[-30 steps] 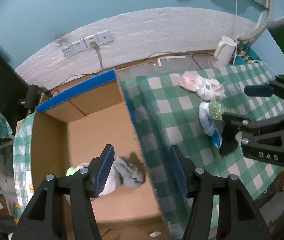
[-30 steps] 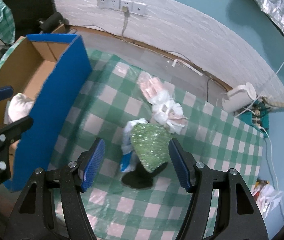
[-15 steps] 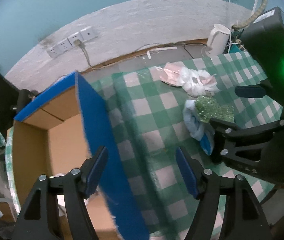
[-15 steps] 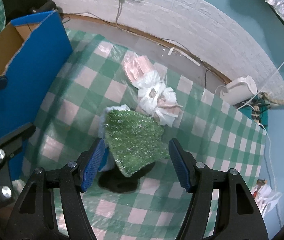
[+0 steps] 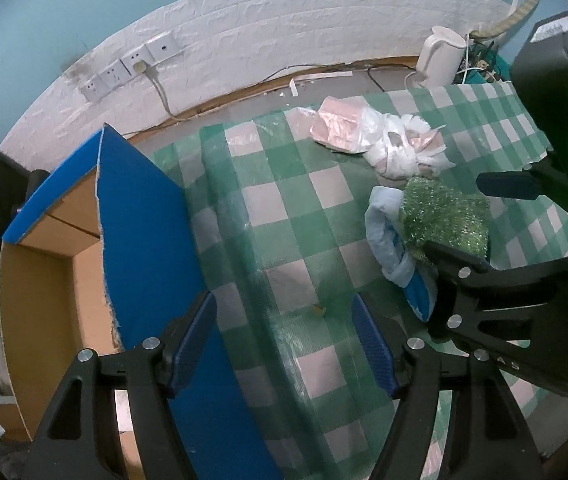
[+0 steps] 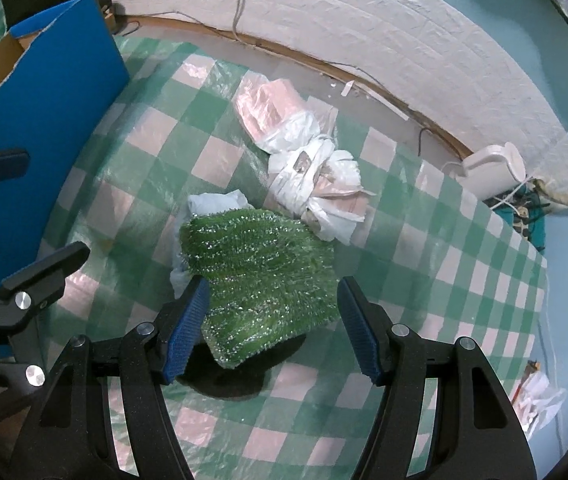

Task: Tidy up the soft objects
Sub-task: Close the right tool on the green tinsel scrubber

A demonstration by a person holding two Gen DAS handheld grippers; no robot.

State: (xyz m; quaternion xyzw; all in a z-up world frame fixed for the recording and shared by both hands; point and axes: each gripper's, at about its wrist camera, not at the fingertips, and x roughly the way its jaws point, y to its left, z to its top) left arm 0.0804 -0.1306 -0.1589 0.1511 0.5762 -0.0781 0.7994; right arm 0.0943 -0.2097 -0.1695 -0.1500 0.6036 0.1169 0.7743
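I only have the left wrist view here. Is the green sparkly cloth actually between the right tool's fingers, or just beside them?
Observer: Between them. The right wrist view shows the green sparkly cloth inside the open right tool, not squeezed.
Reviewer: Anything under the cloth? The tool blocks it for me.
Observer: Yes, a dark round object shows under its near edge; I cannot tell what it is.
Reviewer: Anything outside my frame?
Observer: Crumpled white plastic lies past the checked tablecloth.
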